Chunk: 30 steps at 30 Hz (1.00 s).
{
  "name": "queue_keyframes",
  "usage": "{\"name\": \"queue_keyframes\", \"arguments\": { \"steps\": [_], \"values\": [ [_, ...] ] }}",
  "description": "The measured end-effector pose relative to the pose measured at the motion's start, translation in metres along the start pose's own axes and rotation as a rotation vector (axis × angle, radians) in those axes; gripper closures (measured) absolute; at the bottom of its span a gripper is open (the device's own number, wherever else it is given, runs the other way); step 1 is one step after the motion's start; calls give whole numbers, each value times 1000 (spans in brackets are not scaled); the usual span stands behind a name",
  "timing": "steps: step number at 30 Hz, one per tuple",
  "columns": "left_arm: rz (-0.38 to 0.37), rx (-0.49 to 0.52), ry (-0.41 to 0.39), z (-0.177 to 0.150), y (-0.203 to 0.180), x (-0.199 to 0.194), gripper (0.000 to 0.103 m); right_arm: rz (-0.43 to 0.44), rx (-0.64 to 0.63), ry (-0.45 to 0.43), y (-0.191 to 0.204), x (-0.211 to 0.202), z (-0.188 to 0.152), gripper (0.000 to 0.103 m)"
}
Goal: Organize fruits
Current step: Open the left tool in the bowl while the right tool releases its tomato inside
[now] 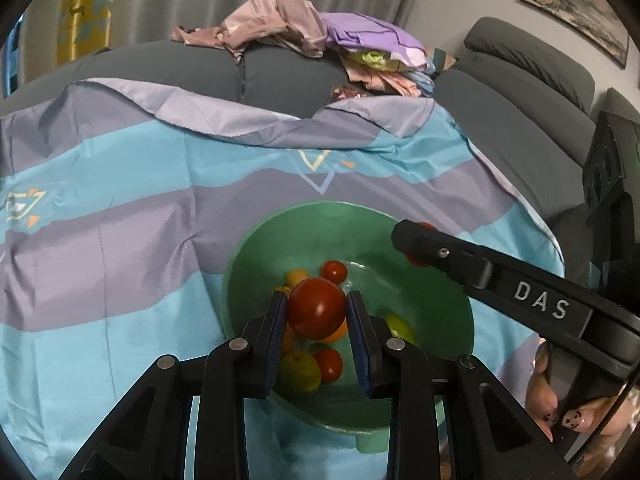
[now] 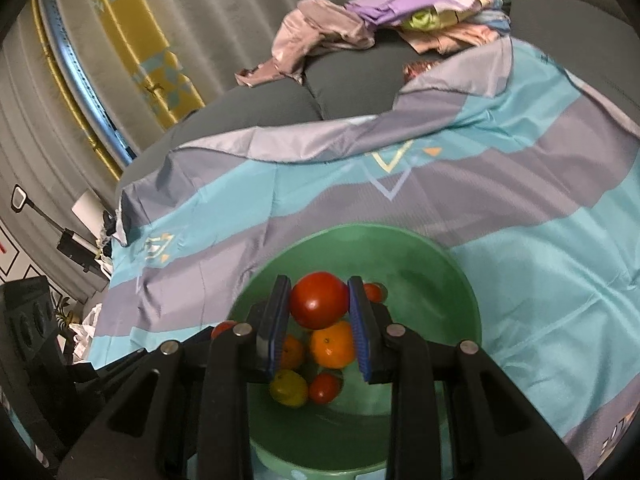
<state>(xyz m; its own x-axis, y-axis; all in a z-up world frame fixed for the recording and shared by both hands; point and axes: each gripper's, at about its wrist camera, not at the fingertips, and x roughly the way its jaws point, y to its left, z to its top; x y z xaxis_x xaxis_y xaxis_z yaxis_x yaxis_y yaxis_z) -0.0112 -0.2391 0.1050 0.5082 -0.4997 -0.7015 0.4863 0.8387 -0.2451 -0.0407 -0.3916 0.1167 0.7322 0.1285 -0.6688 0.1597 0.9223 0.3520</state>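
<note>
A green bowl [image 1: 432, 312] [image 2: 436, 280] sits on a blue and purple striped cloth. Inside lie small red tomatoes [image 1: 334, 271], yellow fruits [image 1: 298, 370] and orange fruits [image 2: 333, 346]. My left gripper [image 1: 317, 308] hangs over the bowl, shut on a red tomato [image 1: 317, 307] between its blue pads. My right gripper [image 2: 319, 300] is also above the bowl, shut on another red tomato [image 2: 319, 299]. In the left wrist view the right gripper's black finger [image 1: 440, 254] reaches in from the right, with red showing behind its tip.
The striped cloth [image 1: 120, 240] covers a grey sofa [image 1: 520, 100]. A pile of pink and purple clothes [image 1: 304, 28] lies on the sofa's back. A person's hand [image 1: 560, 412] holds the right gripper's handle. Curtains hang behind; a black box [image 2: 28, 320] stands at left.
</note>
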Motion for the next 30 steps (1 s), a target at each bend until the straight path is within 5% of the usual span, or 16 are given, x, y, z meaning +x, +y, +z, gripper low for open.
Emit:
{"name": "queue_keyframes", "arguments": {
  "steps": [30],
  "values": [
    [-1,-9,117,-9,-2,40,73,-114,-6,104,-11,27,-5,71]
  ]
}}
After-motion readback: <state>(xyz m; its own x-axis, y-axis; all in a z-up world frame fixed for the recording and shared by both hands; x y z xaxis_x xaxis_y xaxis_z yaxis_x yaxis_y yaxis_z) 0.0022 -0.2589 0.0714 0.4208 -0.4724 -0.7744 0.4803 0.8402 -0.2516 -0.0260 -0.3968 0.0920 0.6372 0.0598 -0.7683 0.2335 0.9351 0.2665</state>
